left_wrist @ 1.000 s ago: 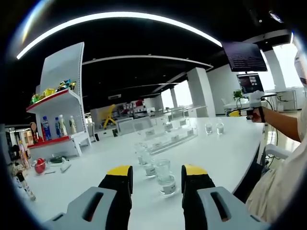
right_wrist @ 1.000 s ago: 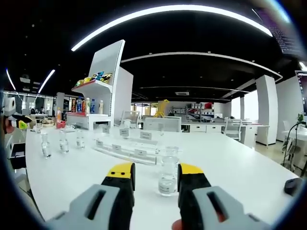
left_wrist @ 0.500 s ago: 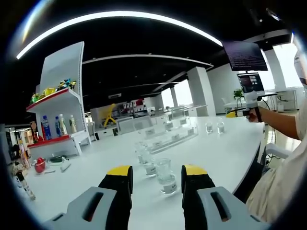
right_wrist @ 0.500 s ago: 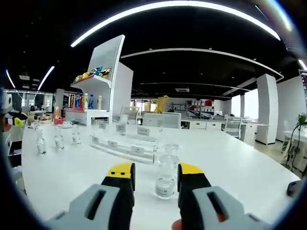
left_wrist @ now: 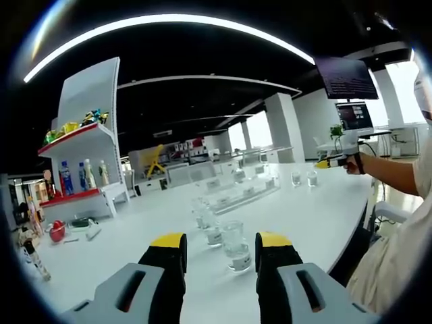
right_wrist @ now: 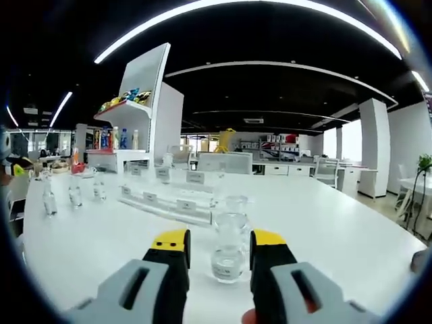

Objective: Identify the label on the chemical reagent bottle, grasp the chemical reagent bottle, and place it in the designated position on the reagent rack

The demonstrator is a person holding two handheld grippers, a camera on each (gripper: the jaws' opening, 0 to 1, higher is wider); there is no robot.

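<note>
Bottle [right_wrist: 228, 237] of clear glass stands on the white table [right_wrist: 351, 236], between the spread jaws of the right gripper [right_wrist: 219, 246], ungrasped. Reaching step; next, closing gently. Left gripper [left_wrist: 221, 248] hangs released near another bottle [left_wrist: 235, 245].

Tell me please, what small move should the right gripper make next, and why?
Probably ease forward a little, then close. In the right gripper view the right gripper is open, and a clear reagent bottle stands upright on the white table between its yellow tips, seemingly not yet gripped. The labelled rack lies beyond it.
</note>
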